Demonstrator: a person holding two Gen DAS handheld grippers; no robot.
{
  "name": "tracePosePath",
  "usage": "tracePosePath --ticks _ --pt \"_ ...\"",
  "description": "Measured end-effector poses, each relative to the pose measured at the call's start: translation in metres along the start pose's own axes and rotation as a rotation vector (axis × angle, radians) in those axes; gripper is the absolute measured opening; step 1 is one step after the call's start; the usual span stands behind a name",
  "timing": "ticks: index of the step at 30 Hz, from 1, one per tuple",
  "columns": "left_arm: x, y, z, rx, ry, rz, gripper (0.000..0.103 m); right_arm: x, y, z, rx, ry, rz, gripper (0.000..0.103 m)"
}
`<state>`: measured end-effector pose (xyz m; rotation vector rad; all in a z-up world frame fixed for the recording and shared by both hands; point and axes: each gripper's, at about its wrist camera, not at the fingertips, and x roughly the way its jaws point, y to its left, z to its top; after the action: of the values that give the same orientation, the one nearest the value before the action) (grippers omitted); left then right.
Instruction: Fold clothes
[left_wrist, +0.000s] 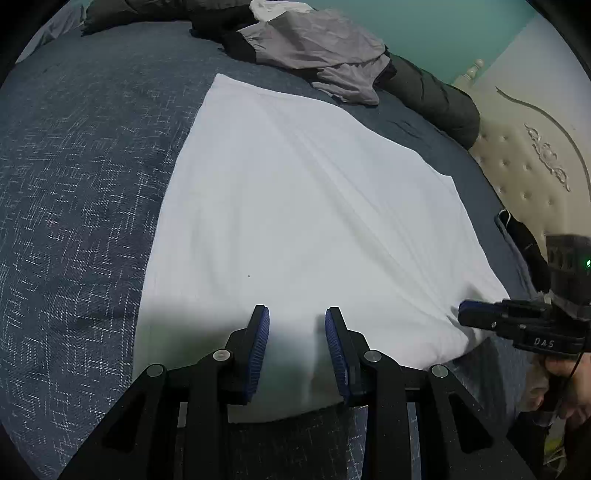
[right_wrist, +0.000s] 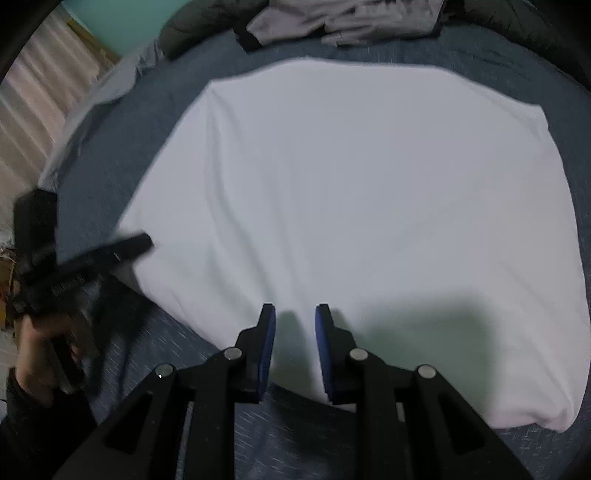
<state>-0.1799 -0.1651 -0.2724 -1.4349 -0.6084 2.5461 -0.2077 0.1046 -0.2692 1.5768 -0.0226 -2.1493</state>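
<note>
A white garment lies spread flat on the dark blue bedspread; it fills the middle of the right wrist view. My left gripper is open and empty, just above the garment's near edge. My right gripper is open and empty, over the near edge further right. The right gripper also shows at the right of the left wrist view, close to the garment's near right corner. The left gripper appears blurred at the left of the right wrist view, by the garment's left edge.
A pile of grey and black clothes lies at the far side of the bed, with a dark rolled duvet beside it. A cream padded headboard stands at the right. Curtains hang at the left.
</note>
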Motion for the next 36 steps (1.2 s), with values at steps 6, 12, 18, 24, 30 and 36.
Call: tracePosePath --ticks 6,12,18,24,30,36 --pt "0.002 0.000 -0.004 0.004 0.008 -0.011 0.035 0.021 0.020 -0.008 -0.010 0.041 -0.059 0.022" --pt "0.001 -0.003 -0.006 0.024 0.012 -0.010 0.035 0.025 0.028 -0.011 -0.029 0.073 -0.086 0.020" --pt "0.001 -0.004 -0.008 0.020 0.017 -0.015 0.036 0.031 0.036 -0.006 -0.054 0.092 -0.122 0.019" --pt "0.002 -0.002 -0.011 0.018 0.021 -0.018 0.036 0.029 0.041 0.016 -0.025 0.004 -0.086 0.019" --pt "0.000 -0.001 -0.012 0.008 0.019 -0.028 0.036 0.050 0.039 0.036 -0.033 0.006 -0.119 0.019" --pt "-0.013 0.011 -0.003 -0.034 -0.020 -0.034 0.036 0.033 0.016 0.097 -0.058 -0.131 -0.135 0.023"
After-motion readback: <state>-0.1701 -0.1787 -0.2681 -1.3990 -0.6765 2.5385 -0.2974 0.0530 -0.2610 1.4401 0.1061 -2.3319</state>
